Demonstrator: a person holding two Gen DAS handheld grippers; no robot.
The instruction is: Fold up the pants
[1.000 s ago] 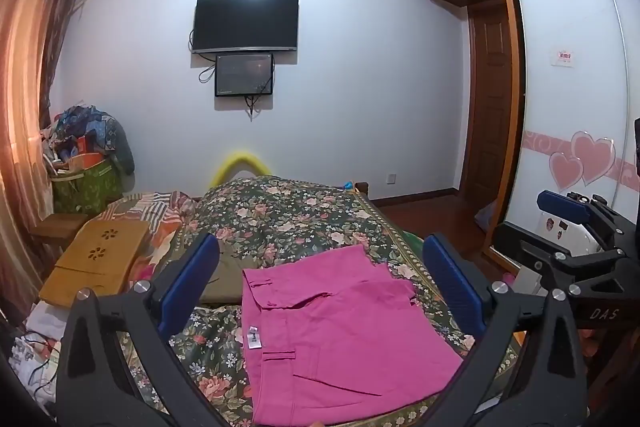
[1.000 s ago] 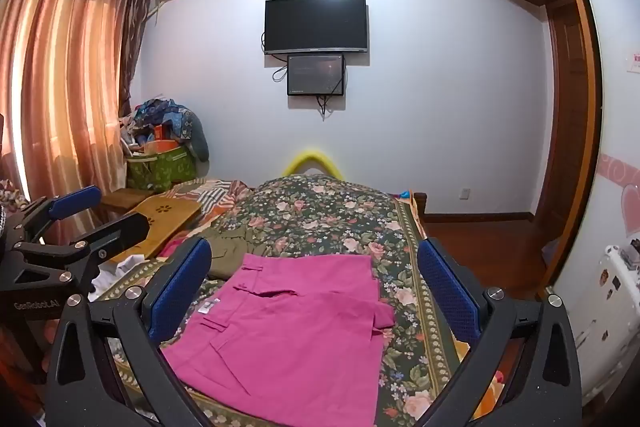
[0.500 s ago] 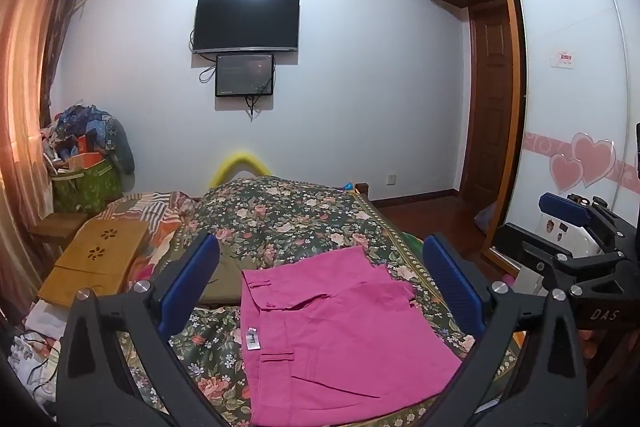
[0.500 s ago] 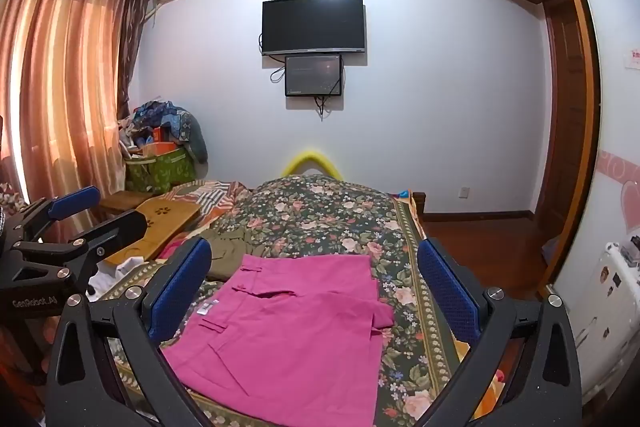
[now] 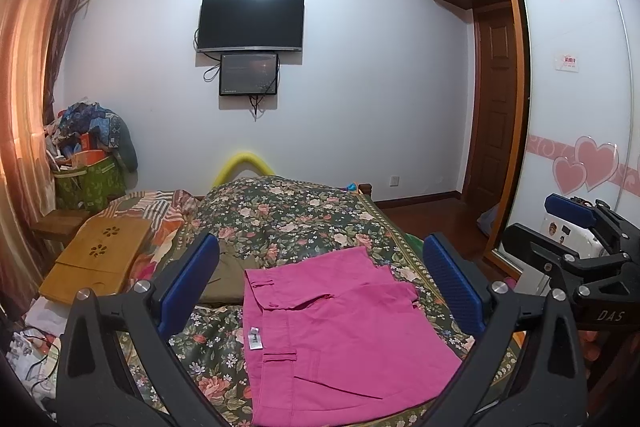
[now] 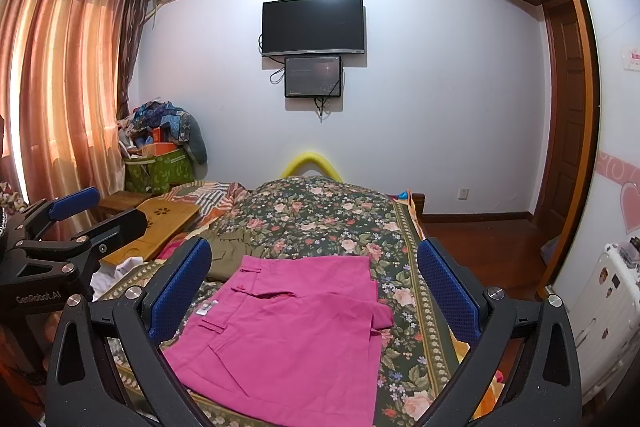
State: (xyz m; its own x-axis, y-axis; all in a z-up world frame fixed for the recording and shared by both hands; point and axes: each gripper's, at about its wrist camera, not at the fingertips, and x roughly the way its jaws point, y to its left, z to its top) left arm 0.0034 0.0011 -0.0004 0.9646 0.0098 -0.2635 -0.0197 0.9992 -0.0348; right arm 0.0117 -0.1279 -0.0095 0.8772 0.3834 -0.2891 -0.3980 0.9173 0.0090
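Floral bedspread (image 5: 304, 223) carries pink pants (image 5: 340, 331) lying beyond both spread grippers.

Black hand-held gripper (image 5: 320, 283), blue pads (image 5: 188, 283), silver screws.

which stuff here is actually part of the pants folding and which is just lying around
For the job:
- bright pink cotton pants, lying flat on the floral bedspread
- left gripper, open
- right gripper, open

Lying about:
- olive-green garment
- perforated wooden lap tray
- green bag of clutter
- yellow foam tube
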